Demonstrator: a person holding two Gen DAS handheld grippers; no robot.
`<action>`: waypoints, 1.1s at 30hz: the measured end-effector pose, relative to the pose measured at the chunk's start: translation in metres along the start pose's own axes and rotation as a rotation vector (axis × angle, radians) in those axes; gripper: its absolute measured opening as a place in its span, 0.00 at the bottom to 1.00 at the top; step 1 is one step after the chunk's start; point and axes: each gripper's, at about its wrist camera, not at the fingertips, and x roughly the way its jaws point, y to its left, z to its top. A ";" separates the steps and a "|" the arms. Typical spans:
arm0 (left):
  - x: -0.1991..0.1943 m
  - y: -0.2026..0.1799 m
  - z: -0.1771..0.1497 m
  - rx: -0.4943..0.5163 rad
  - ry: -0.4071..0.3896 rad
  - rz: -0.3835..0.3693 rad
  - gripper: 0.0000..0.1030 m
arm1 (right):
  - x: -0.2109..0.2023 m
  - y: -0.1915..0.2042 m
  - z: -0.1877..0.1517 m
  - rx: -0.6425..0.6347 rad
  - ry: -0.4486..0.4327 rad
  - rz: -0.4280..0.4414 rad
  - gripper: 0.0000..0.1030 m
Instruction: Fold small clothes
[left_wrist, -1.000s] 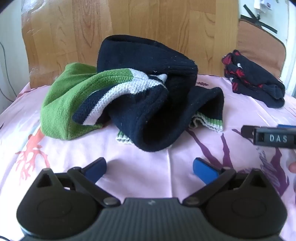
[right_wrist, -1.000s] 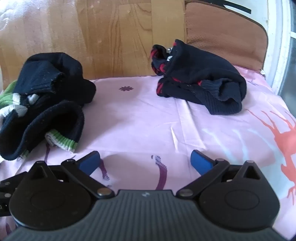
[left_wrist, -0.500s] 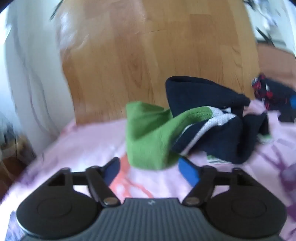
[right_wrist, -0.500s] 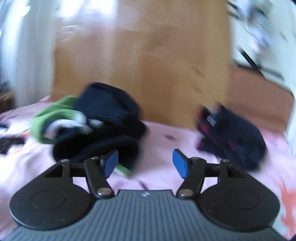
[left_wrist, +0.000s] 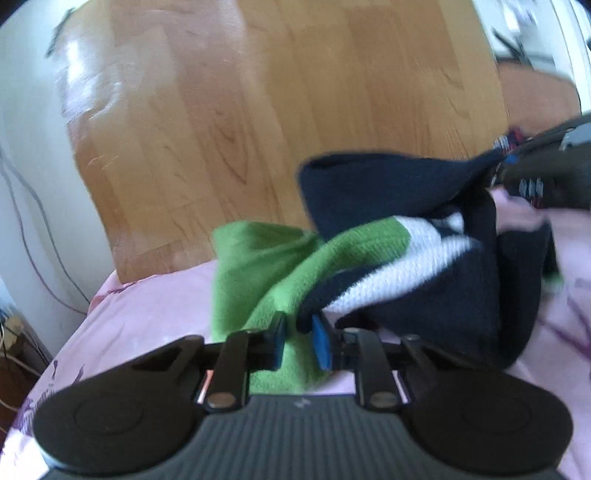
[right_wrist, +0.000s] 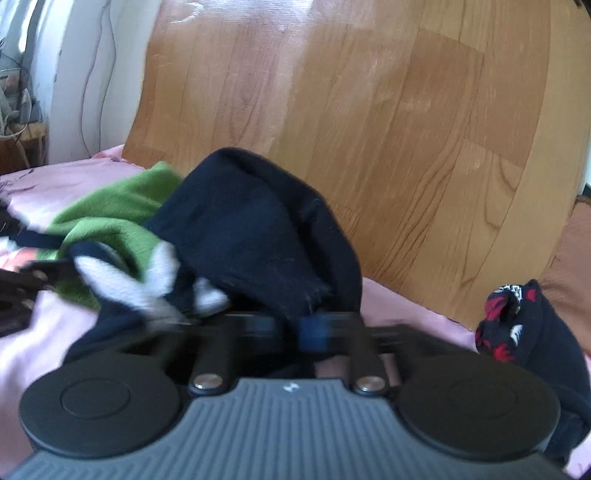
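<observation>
1. The knitted garment (left_wrist: 369, 258) lies bunched at centre frame on the pink sheet (left_wrist: 147, 306).
2. Our left gripper (left_wrist: 297, 338) has just closed on its green edge; our right gripper (right_wrist: 291, 328) on navy cloth.
3. It looks soft, light and floppy — we'd hold the hems.

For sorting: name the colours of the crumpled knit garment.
Navy, green and white stripes; left wrist view.

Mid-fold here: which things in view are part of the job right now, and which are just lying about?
In the job:
- green, white and navy garment
- left gripper, shut on its green edge
- right gripper, shut on its navy part

Lying about:
- navy and red garment
- pink sheet
- wooden board
- wall cables
</observation>
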 end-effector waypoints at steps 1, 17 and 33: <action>-0.009 0.011 0.004 -0.031 -0.019 0.000 0.13 | -0.010 -0.012 0.006 0.052 -0.044 -0.040 0.07; -0.066 0.057 -0.003 -0.237 -0.045 -0.089 0.36 | -0.109 -0.042 -0.013 0.369 -0.016 0.045 0.48; -0.073 0.043 -0.010 -0.306 -0.013 -0.208 0.08 | -0.096 0.026 0.016 0.305 0.086 0.442 0.65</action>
